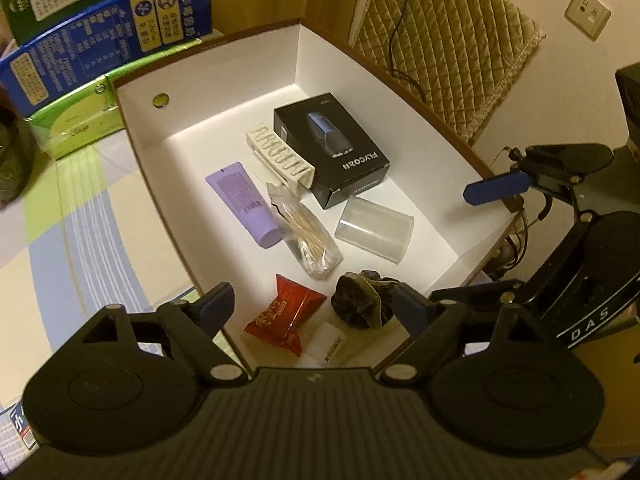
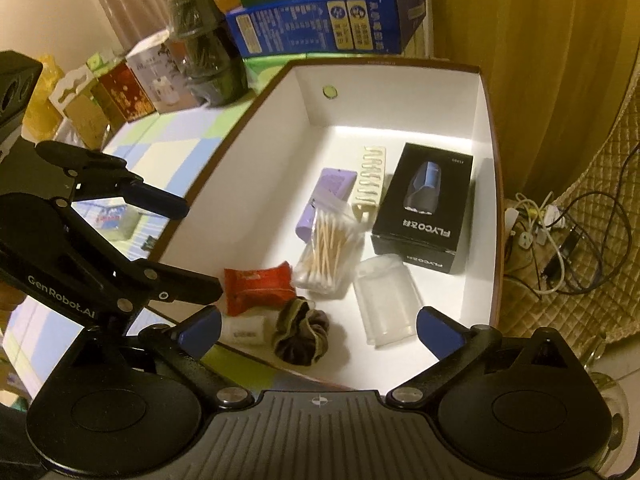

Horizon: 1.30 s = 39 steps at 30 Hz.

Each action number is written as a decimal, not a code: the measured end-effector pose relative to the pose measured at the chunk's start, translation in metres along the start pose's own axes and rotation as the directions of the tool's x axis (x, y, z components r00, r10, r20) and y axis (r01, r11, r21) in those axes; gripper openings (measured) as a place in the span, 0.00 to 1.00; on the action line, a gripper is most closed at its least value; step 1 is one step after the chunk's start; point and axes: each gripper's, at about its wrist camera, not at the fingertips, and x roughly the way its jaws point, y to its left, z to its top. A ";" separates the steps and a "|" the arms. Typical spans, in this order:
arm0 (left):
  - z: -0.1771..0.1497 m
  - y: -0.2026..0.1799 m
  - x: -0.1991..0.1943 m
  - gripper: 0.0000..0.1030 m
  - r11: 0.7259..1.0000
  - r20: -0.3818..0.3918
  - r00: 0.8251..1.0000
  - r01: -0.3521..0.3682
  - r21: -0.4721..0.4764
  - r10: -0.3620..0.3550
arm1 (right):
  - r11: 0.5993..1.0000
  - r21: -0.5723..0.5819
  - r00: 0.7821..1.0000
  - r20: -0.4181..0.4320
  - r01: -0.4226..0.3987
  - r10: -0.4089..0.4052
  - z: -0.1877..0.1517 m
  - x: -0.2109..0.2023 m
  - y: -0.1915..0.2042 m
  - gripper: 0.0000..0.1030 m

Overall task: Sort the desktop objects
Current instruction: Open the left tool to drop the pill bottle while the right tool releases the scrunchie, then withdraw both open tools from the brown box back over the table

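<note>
Checked pastel tablecloth (image 1: 80, 216) under white-lined box (image 1: 224, 64), curtained room.

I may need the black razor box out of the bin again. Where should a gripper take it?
Grip the black razor box from above across its two long sides. It lies flat; the comb crowds one long side, so seat that finger carefully.

We note a warm, dim room: pale wall with a socket plate (image 1: 587, 12), quilted olive cover (image 1: 448, 40), beige curtains (image 2: 120, 4), checked cloth on the desk (image 1: 80, 220), tangled cables (image 2: 560, 232).
</note>
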 end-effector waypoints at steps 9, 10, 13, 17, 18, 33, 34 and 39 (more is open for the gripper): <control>-0.018 0.005 -0.031 0.87 0.999 0.050 0.999 0.011 -0.039 -0.009 | 1.000 0.026 0.997 0.077 -0.011 0.009 -0.011 -0.023 0.025 0.98; -0.021 0.006 -0.034 0.87 0.999 0.053 0.999 0.011 -0.042 -0.009 | 1.000 0.029 0.996 0.085 -0.011 0.009 -0.013 -0.025 0.029 0.98; -0.029 0.008 -0.044 0.87 0.999 0.069 0.998 0.004 -0.046 -0.001 | 1.000 0.031 0.995 0.101 -0.004 0.001 -0.016 -0.030 0.040 0.98; -0.044 0.013 -0.058 0.87 0.998 0.090 0.996 0.002 -0.060 0.003 | 1.000 0.025 0.992 0.122 0.005 -0.008 -0.021 -0.037 0.057 0.98; -0.048 0.014 -0.062 0.87 0.998 0.095 0.995 -0.002 -0.062 0.008 | 1.000 0.022 0.992 0.127 0.009 -0.012 -0.022 -0.039 0.062 0.98; -0.126 0.053 -0.114 0.90 0.990 0.127 0.989 -0.053 -0.134 0.070 | 1.000 -0.014 0.988 0.152 -0.004 0.006 -0.048 -0.038 0.140 0.98; -0.133 0.058 -0.117 0.90 0.988 0.125 0.989 -0.055 -0.145 0.074 | 1.000 -0.012 0.988 0.152 -0.005 0.007 -0.049 -0.037 0.144 0.98; -0.160 0.083 -0.130 0.90 0.974 0.116 0.988 -0.077 -0.214 0.103 | 1.000 -0.013 0.989 0.147 0.009 -0.007 -0.057 -0.030 0.165 0.98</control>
